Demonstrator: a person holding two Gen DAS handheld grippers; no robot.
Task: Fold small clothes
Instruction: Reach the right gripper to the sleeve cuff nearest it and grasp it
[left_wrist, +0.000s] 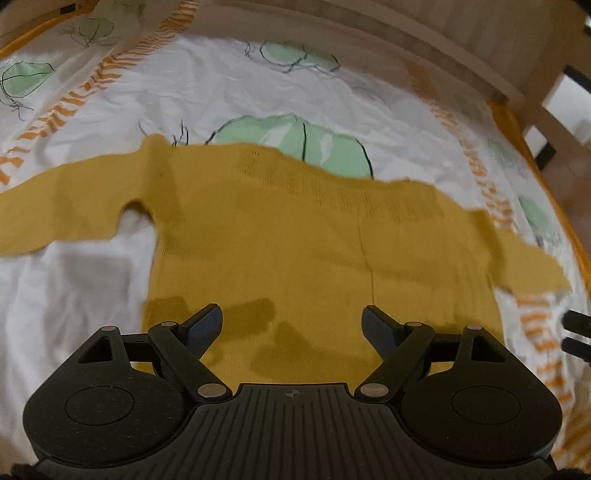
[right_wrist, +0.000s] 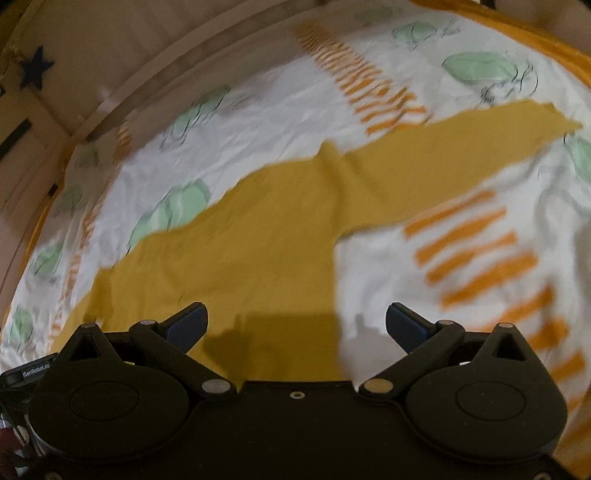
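Lying flat on the patterned sheet, sleeves spread: mustard sweater; looking soft, light, limp, likely best pinched at hem corners or cuffs; left gripper and right gripper both gaping wide, gripping nothing; left view showing both sleeves; right view showing one sleeve stretching away, plus a star.

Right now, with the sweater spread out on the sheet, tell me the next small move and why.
Probably lower both grippers onto the hem. The sweater lies flat and unfolded, sleeves out, on the sheet. The left gripper and right gripper both stand open and hold nothing, so neither has a grip yet.
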